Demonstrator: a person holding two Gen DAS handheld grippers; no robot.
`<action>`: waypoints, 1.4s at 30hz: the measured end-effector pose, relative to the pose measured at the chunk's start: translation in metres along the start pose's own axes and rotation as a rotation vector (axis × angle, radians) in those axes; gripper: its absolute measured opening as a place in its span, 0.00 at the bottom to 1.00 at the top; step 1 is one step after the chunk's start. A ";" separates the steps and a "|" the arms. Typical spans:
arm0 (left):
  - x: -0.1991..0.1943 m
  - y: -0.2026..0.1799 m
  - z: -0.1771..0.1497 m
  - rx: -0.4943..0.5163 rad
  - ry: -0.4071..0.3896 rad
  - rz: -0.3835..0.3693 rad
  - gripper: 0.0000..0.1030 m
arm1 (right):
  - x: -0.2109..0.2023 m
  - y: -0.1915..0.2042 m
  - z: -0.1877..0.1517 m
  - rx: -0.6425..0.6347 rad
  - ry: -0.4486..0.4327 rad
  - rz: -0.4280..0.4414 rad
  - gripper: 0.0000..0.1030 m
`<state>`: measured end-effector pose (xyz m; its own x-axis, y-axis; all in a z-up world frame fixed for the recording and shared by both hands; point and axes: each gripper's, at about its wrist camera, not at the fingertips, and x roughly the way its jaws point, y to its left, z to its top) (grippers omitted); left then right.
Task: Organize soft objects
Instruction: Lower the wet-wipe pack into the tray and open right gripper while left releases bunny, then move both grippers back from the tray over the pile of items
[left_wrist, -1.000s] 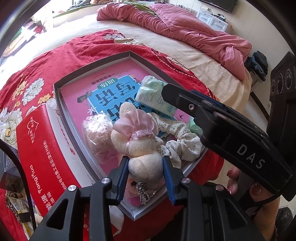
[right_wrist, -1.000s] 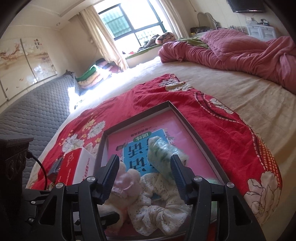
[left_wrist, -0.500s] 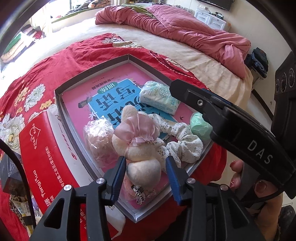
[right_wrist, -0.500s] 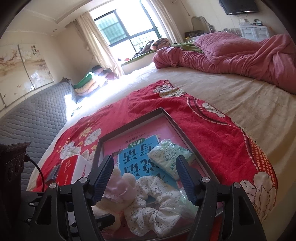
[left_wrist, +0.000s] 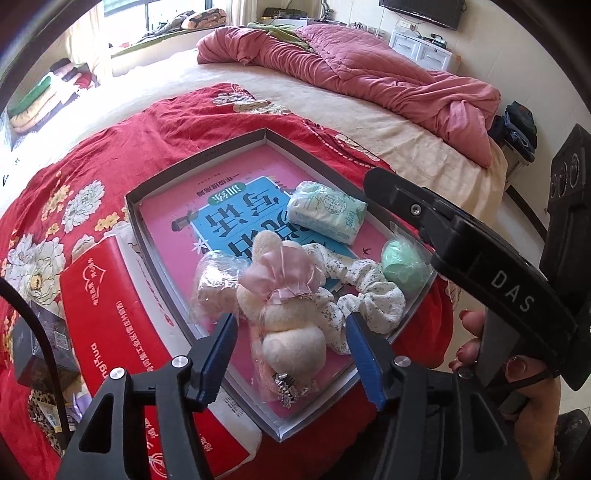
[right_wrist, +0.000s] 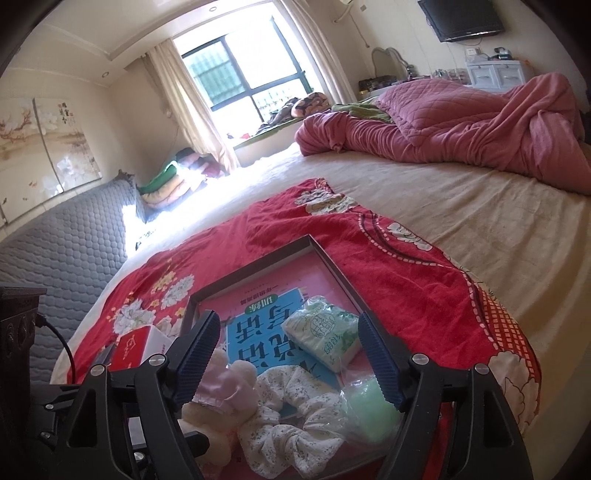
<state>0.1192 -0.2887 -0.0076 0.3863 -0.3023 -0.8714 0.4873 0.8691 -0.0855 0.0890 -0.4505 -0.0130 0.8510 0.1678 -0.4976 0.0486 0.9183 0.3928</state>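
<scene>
Both sets of jaws have just been opening. The left gripper straddles the released plush toy in the shallow tray; the right gripper gapes over the tissue pack beyond the floral scrunchie.

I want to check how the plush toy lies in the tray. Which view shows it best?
The left wrist view: the plush toy shows whole from above, pink bow and all, lying in the tray between the left gripper fingers, untouched. The right wrist view shows only part of it, low behind a right gripper finger.
</scene>
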 end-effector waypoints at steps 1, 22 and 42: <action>-0.002 0.001 0.000 -0.001 -0.003 0.005 0.60 | 0.000 0.000 0.000 0.002 0.000 -0.001 0.76; -0.048 0.028 -0.016 -0.061 -0.082 0.074 0.80 | -0.019 0.021 0.004 -0.053 -0.031 -0.104 0.76; -0.088 0.065 -0.044 -0.124 -0.151 0.147 0.81 | -0.049 0.071 0.001 -0.153 -0.061 -0.154 0.77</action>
<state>0.0826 -0.1887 0.0423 0.5631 -0.2157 -0.7978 0.3210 0.9466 -0.0294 0.0509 -0.3939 0.0402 0.8700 0.0039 -0.4930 0.1043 0.9759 0.1918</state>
